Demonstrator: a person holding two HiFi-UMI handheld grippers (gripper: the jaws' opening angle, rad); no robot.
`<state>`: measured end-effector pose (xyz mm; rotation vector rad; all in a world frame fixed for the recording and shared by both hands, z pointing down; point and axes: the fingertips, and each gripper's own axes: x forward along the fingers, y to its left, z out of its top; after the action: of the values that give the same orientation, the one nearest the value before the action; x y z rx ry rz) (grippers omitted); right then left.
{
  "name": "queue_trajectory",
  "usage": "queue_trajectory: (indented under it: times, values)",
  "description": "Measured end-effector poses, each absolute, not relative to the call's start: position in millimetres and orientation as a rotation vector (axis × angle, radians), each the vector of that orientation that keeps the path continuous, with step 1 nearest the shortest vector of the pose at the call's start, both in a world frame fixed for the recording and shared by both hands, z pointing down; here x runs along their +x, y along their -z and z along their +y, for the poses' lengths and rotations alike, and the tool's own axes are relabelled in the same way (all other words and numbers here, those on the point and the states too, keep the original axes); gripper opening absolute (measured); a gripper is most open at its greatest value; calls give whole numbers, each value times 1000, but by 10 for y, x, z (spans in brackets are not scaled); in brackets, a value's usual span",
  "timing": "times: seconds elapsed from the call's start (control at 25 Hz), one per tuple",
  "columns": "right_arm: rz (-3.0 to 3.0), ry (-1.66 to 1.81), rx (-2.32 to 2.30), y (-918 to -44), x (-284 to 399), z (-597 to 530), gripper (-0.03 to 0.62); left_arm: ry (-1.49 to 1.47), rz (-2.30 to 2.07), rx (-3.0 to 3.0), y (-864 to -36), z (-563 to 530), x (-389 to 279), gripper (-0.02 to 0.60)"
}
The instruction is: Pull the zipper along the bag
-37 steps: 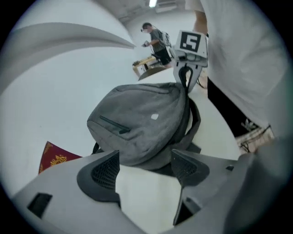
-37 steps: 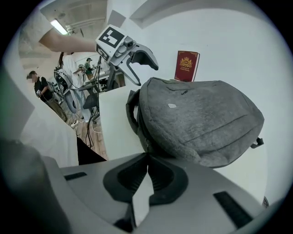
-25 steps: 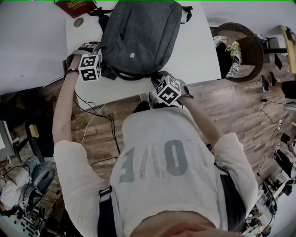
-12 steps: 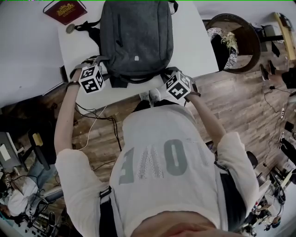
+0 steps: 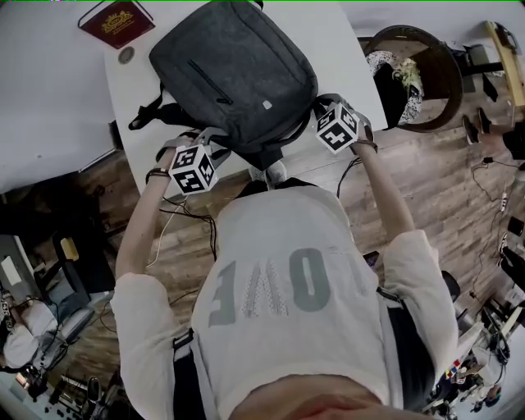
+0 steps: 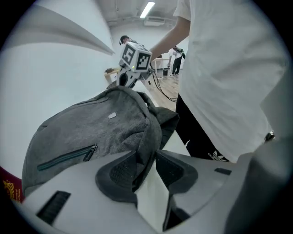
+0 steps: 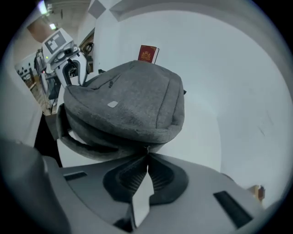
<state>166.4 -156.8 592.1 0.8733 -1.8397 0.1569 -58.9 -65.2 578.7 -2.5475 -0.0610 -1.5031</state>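
A grey backpack (image 5: pixel 230 74) lies slantwise on the white table (image 5: pixel 349 49). A closed zip on its front pocket (image 6: pixel 68 157) shows in the left gripper view. My left gripper (image 5: pixel 201 148) (image 6: pixel 145 160) is at the bag's near left corner. Its jaws have just been closing, and a fold of the bag's fabric (image 6: pixel 146 137) is pinched between the pads. My right gripper (image 5: pixel 324 111) (image 7: pixel 147 157) is at the bag's right corner, shut on a thin bit of the bag's edge (image 7: pixel 147 147). In the head view the marker cubes hide both sets of jaws.
A red book (image 5: pixel 117 22) and a small round disc (image 5: pixel 125 55) lie at the table's far left. A dark round basket (image 5: pixel 414 82) stands on the wooden floor to the right. Cables trail below the table's near edge (image 5: pixel 176 217).
The backpack has swung round on the table, its near end now to the right. Both grippers moved right with it, the right one also further up the table. The left jaws closed on the fabric.
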Motion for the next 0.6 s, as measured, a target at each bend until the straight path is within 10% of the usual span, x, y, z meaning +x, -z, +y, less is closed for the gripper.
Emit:
queue_trajectory:
  times: [0.6]
  values:
    - [-1797,215,773,-5873,1345,-3131,31,1443,252,-2774,-5802,-776,202,135]
